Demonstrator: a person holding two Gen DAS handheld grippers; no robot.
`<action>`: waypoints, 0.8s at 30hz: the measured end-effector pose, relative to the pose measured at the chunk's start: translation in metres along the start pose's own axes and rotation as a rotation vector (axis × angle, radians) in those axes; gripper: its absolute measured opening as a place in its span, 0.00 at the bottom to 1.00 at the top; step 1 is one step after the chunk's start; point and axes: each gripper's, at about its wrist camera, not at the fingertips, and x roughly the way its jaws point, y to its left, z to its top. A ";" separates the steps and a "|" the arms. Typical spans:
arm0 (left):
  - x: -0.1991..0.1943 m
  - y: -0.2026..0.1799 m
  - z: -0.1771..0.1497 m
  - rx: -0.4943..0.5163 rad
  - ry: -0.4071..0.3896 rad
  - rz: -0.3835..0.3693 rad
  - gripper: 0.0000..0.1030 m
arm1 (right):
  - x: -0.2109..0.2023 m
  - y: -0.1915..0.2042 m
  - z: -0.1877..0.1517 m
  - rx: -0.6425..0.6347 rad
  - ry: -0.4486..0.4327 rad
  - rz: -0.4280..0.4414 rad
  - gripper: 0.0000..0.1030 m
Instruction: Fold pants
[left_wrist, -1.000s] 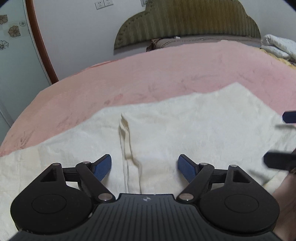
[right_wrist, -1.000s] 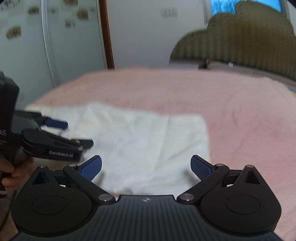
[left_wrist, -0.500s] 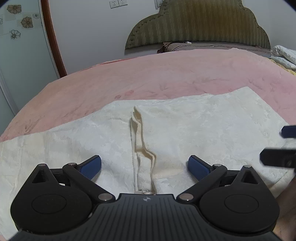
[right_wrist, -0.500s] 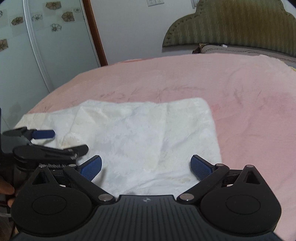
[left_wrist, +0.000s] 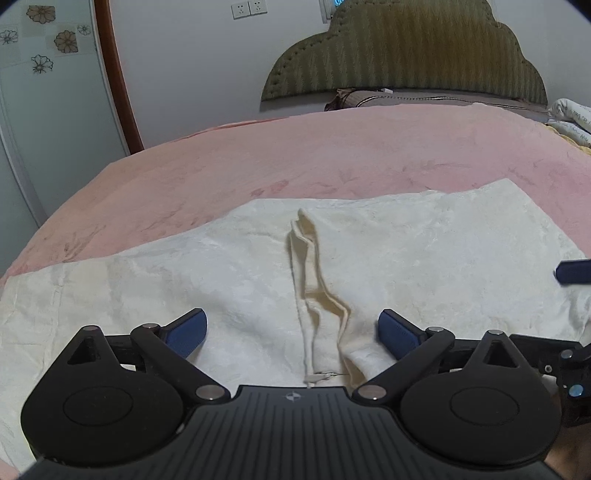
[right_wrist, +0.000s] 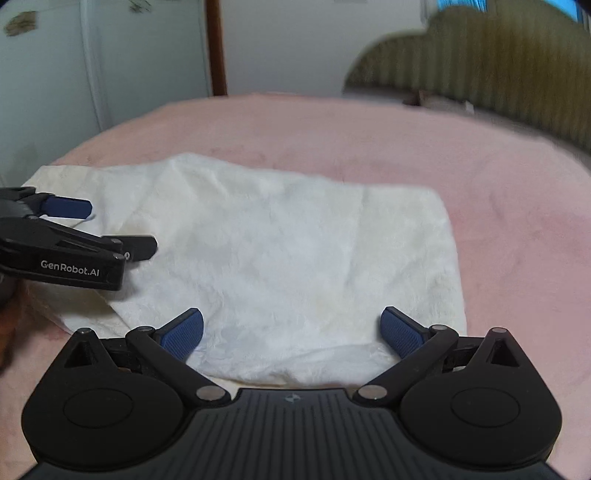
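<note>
Cream-white pants lie spread flat on the pink bedspread. Nearest, the left gripper hovers with jaws spread wide and empty over the fly seam, its zipper pull just ahead of the body. Beside it, the right gripper, equally wide and empty-handed, hangs over the cloth's near edge. Beyond stands a green headboard.
</note>
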 end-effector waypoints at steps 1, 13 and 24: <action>-0.003 0.004 0.001 -0.007 -0.005 -0.002 0.93 | 0.000 -0.001 -0.001 0.007 -0.002 0.003 1.00; -0.028 0.118 -0.021 -0.141 0.045 0.282 0.95 | -0.022 0.074 0.029 -0.143 -0.097 0.192 1.00; -0.093 0.226 -0.054 -0.474 0.051 0.351 0.94 | -0.001 0.242 -0.002 -0.807 -0.212 0.193 1.00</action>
